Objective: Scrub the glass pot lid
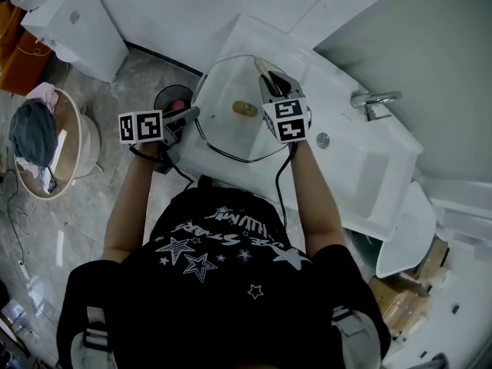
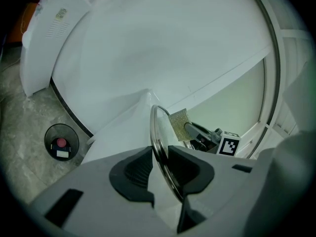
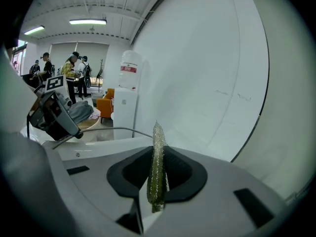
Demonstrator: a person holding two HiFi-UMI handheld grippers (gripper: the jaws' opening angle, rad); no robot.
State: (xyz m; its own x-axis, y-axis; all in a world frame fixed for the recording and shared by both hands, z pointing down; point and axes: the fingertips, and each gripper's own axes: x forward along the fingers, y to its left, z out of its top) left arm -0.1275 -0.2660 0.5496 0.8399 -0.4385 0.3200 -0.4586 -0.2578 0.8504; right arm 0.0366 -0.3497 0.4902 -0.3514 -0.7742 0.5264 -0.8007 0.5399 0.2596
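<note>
Our black shirt [image 1: 223,283] with white stars fills the bottom of the head view, and both our forearms reach forward from it. We hold the left claw [image 1: 192,114] closed on the left rim of the glass lid [image 1: 231,137]. In the left gripper view the metal rim runs edge-on between the two dark pads, which grip it. The lid hangs tilted over the left end of the white sink [image 1: 361,167], with its knob [image 1: 245,108] at the middle facing up towards us.

We hold the right claw [image 1: 270,83] closed on a greenish scrubbing pad [image 3: 157,157]. Seen edge-on in the right gripper view, the pad stands upright between the pads and sticks out past them. It rests against the lid near the far rim.

A tap [image 1: 374,101] sits on the sink's right side, well apart from the lid. On the stone floor beside the sink's left end lies a dark round dish [image 2: 61,142].
</note>
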